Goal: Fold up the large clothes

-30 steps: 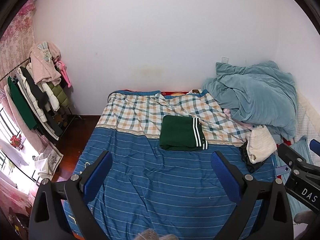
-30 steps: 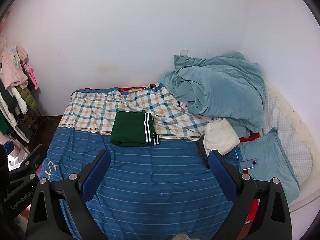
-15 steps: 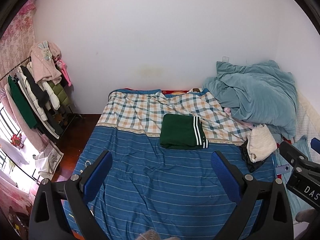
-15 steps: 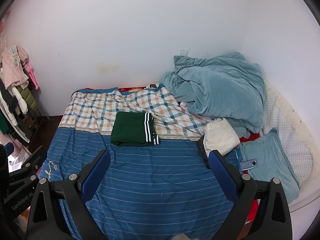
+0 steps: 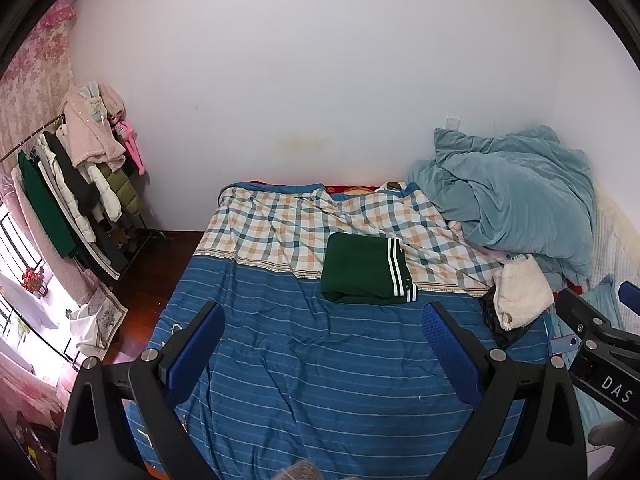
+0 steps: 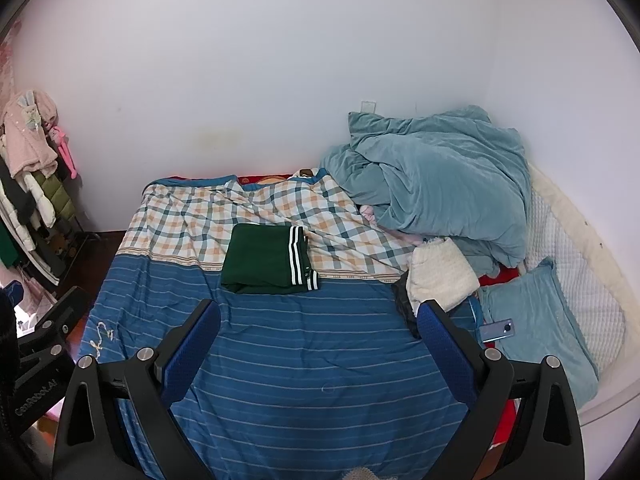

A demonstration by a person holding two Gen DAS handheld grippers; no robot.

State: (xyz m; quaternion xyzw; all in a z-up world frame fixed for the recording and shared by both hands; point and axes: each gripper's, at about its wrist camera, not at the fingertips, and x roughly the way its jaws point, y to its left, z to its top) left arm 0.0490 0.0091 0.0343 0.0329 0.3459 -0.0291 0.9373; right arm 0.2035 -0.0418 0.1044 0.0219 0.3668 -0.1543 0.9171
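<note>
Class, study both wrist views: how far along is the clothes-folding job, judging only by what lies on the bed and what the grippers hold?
Done: the green striped garment lies folded flat on the bed. In hand: nothing; the left gripper and right gripper are both open and empty. Possibly left: a cream garment lies loosely bundled over something dark beside the blue duvet.

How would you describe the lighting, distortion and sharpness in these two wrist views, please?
Left wrist view: the window at the left edge is blown out, the bedspread is evenly lit and sharp, and the clothes rack bows with fisheye curvature. Right wrist view: soft, even light with no glare, the teal duvet looks hazy near the wall, and dark vignette fills the corners.
</note>
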